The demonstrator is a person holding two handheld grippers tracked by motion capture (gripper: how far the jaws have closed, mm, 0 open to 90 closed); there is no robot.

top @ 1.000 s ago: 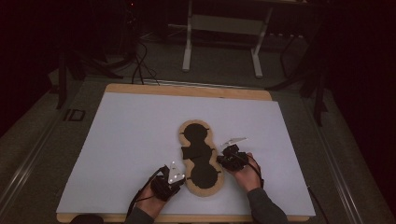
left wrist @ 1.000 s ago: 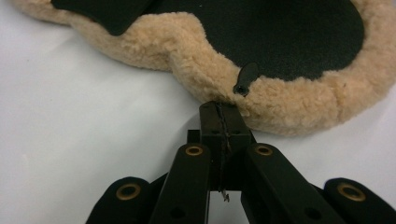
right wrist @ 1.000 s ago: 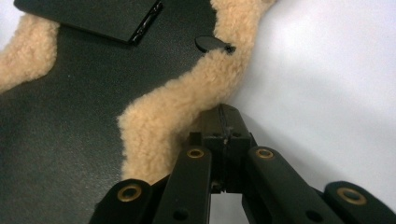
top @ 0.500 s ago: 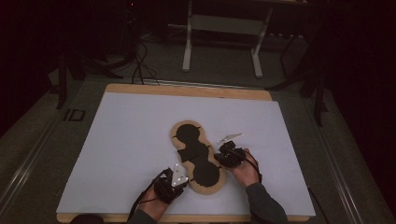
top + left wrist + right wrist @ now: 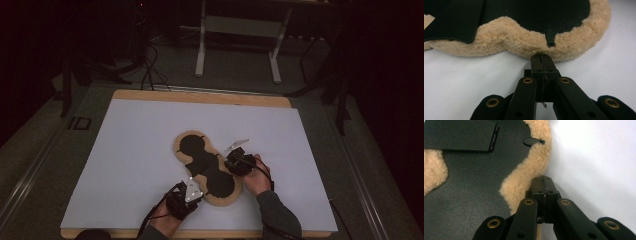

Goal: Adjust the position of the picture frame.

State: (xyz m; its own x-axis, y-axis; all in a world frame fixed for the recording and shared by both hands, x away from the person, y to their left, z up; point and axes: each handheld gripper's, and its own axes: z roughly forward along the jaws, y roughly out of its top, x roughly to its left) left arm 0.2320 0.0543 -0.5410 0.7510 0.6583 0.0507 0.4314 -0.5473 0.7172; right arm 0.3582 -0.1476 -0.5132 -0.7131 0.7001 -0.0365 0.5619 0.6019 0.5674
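A black pad (image 5: pixel 207 167) edged with tan fleece lay flat on the white counter (image 5: pixel 130 150), near its front edge. The left claw (image 5: pixel 541 57) was closed, its tips pinching the fleece rim (image 5: pixel 524 45) at the pad's near end. The right claw (image 5: pixel 543 180) was closed too, tips against the fleece at the pad's right side; whether it pinched fleece was unclear.

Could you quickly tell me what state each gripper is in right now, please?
Left gripper: shut, fingers pinching the fleece edge of the pad.
Right gripper: shut at the pad's fleece border; a pinch cannot be told.
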